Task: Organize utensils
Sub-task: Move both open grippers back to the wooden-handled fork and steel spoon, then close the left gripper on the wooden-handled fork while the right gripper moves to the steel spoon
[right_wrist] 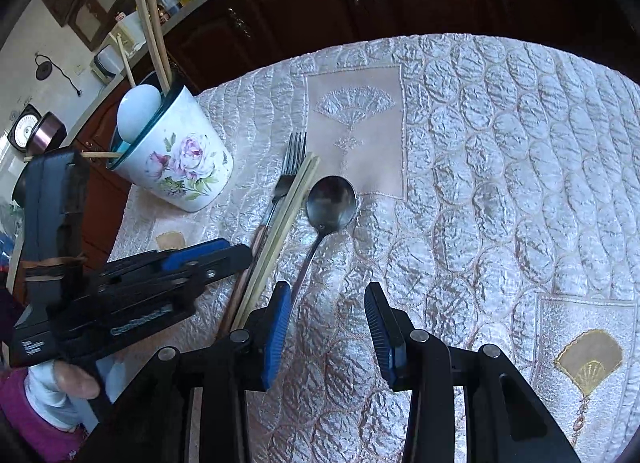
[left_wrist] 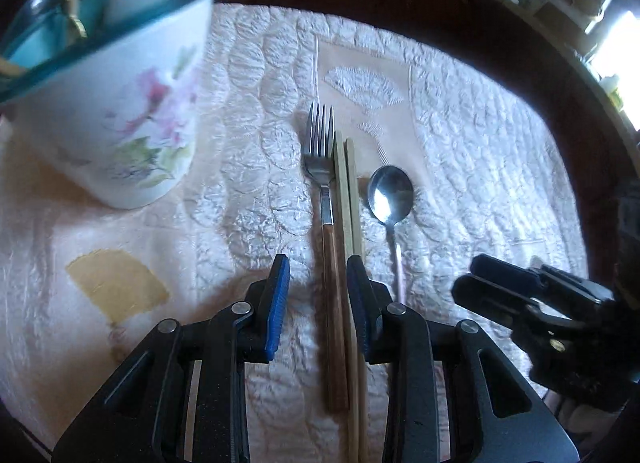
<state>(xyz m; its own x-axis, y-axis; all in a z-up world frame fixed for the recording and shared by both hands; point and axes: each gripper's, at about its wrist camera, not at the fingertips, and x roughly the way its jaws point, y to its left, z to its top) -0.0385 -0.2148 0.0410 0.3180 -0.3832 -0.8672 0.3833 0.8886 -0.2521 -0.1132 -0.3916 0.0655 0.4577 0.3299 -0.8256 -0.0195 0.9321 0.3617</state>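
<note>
Left gripper open, straddling the fork handle and chopsticks at frame centre, pads clear of both. Spoon just right of these on the quilted counter. Floral cup upper left. Right gripper open over bare cloth, empty.

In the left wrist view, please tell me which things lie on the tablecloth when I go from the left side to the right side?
Floral cup → fork → pair of chopsticks → spoon. The fork and the chopsticks lie side by side, close together; the spoon lies apart from them.
</note>
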